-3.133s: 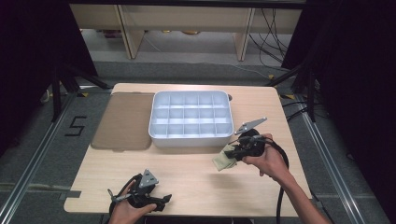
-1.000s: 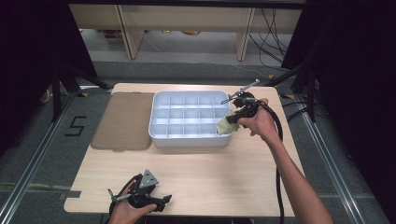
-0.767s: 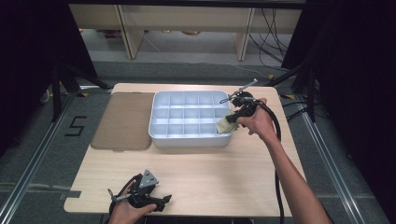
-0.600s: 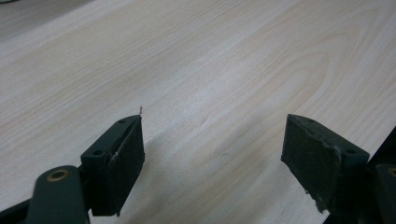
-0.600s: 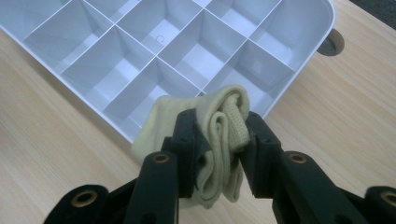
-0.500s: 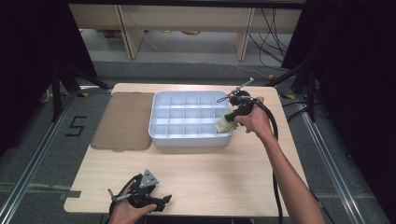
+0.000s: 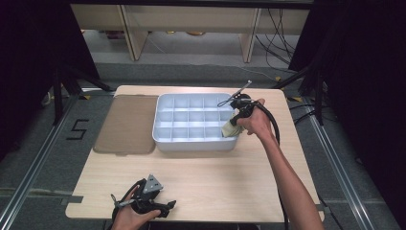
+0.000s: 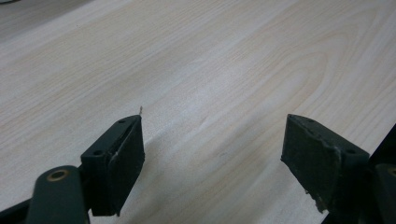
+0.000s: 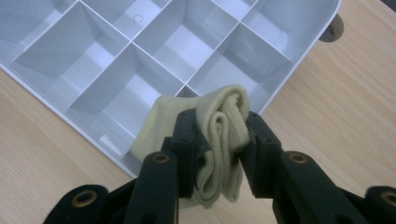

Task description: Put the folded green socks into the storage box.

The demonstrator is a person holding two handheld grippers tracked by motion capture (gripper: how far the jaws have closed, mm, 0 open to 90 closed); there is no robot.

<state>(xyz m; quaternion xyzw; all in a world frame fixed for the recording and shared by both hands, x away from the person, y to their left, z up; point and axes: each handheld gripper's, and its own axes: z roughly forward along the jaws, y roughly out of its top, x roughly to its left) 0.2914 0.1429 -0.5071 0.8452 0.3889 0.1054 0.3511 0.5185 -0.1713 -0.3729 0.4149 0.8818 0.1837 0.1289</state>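
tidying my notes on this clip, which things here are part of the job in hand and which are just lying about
Part of the job:
- rolled cream sock, clamped in the right gripper
- white divided tray, with the sock held over its near right corner

Just lying about:
- brown mat, left of the tray
- left gripper, jaws open with nothing between them, low over the table

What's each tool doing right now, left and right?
Left tool: open, nothing between its jaws, low over the table.
Right tool: shut on a folded cream sock, above the white tray.
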